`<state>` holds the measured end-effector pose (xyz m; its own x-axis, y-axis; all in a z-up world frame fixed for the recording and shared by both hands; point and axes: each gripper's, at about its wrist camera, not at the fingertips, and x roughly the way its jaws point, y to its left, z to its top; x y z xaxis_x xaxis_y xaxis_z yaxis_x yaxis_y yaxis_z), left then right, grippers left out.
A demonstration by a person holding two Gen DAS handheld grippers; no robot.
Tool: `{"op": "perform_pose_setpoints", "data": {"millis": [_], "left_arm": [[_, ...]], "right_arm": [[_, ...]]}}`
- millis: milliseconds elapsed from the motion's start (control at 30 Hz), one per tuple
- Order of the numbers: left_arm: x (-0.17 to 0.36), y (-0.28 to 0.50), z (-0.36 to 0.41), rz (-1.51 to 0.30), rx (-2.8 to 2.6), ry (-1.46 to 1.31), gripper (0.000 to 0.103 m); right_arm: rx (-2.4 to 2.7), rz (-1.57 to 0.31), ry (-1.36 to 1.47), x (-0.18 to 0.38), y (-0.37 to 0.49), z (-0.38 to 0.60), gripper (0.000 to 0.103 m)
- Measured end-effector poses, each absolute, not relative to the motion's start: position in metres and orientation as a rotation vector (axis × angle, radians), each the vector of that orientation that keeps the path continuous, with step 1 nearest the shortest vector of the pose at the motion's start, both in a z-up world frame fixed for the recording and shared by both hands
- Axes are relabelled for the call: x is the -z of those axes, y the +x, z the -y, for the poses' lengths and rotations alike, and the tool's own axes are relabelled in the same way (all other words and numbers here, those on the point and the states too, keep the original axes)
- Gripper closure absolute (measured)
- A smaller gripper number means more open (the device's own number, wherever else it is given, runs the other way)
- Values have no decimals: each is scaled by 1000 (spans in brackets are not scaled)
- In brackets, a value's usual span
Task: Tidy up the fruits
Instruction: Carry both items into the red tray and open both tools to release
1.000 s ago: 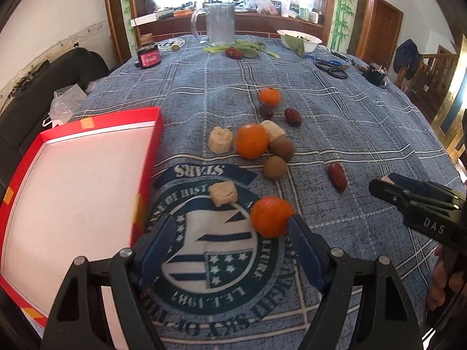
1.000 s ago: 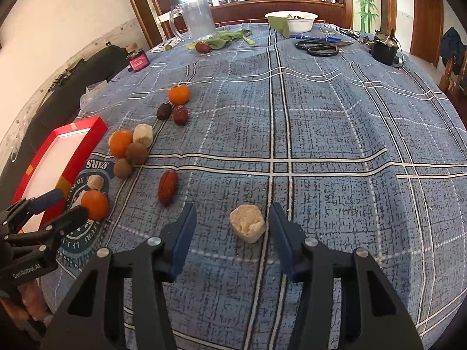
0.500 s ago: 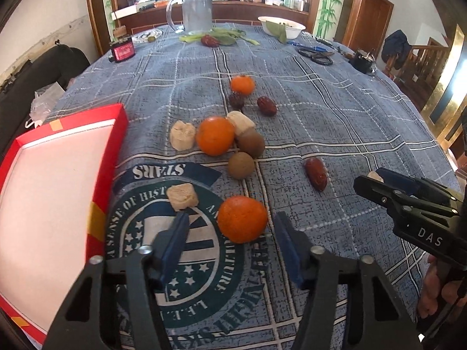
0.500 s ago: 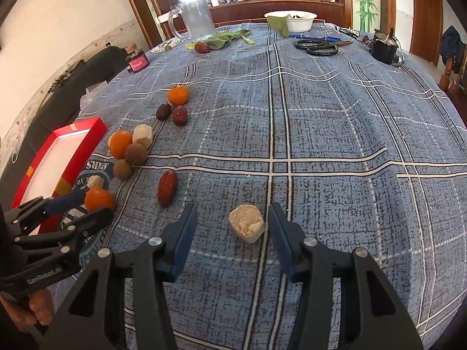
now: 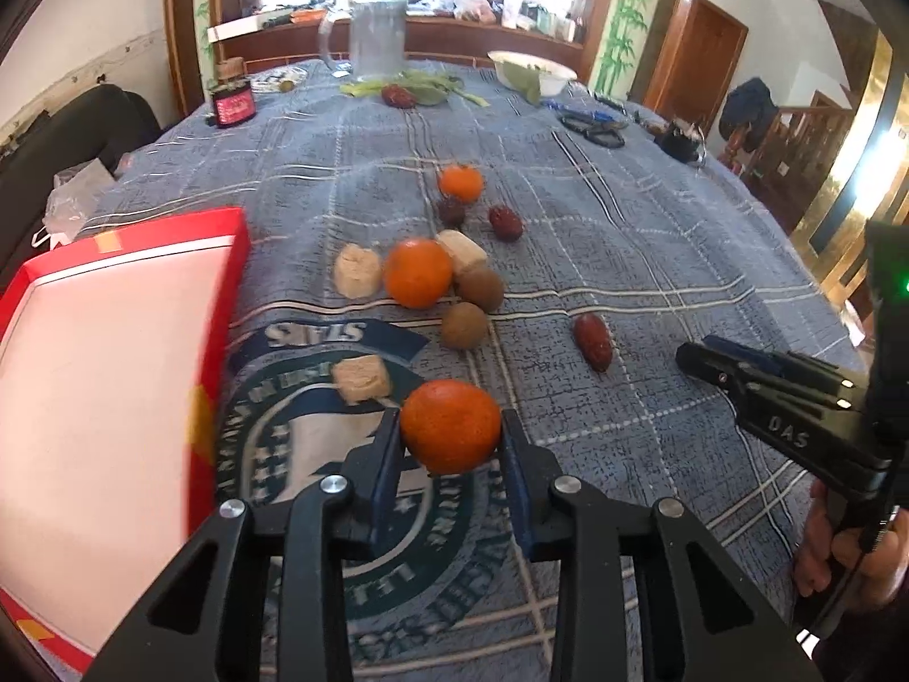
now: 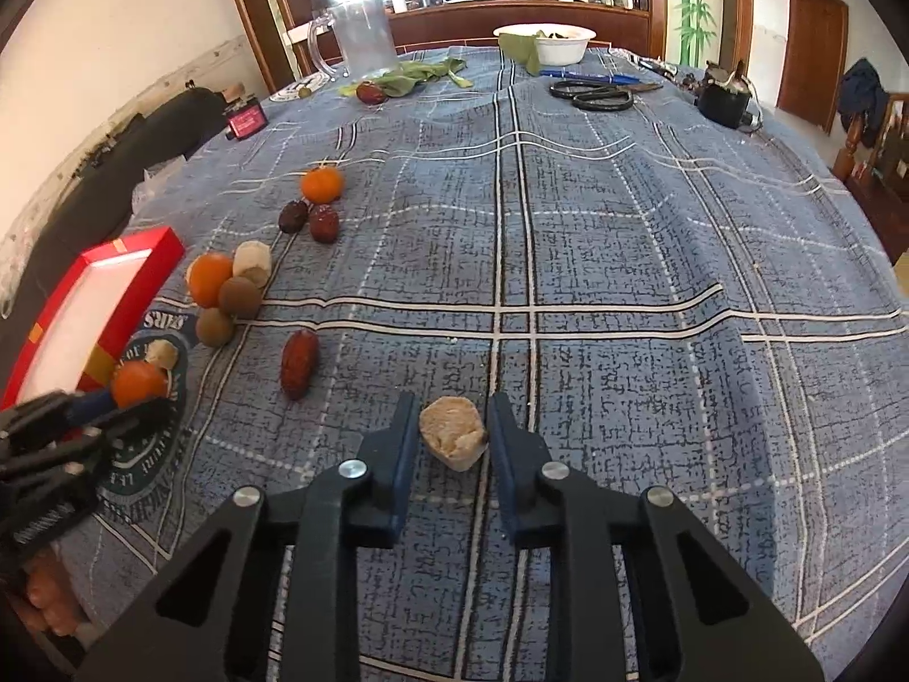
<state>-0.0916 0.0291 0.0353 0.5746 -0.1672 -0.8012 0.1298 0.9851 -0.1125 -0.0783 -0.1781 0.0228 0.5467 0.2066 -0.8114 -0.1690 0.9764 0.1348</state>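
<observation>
Broadly, a blue plaid tablecloth [image 6: 625, 295] covers the table, with a red tray [image 5: 108, 375] at its left edge. Beside the tray, the left gripper [image 5: 449, 437] has just closed on a mandarin [image 5: 450, 425] — pads pressing both sides. Further right, the right gripper [image 6: 450, 432] has just closed around a pale banana chunk [image 6: 453, 433], its pads touching it.

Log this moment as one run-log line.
left gripper: closing on orange | right gripper: closing on pale chunk | red box: nothing visible inside
</observation>
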Motion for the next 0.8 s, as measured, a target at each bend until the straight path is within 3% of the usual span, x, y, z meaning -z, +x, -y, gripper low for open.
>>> {"op": "perform_pose_setpoints", "data": {"millis": [433, 800], "left_arm": [[-72, -142, -140, -808, -46, -121, 70], [-52, -165, -226, -825, -307, -165, 70]], "right_arm": [[-529, -897, 23, -65, -101, 83, 77], [-830, -869, -155, -71, -132, -71, 76]]}}
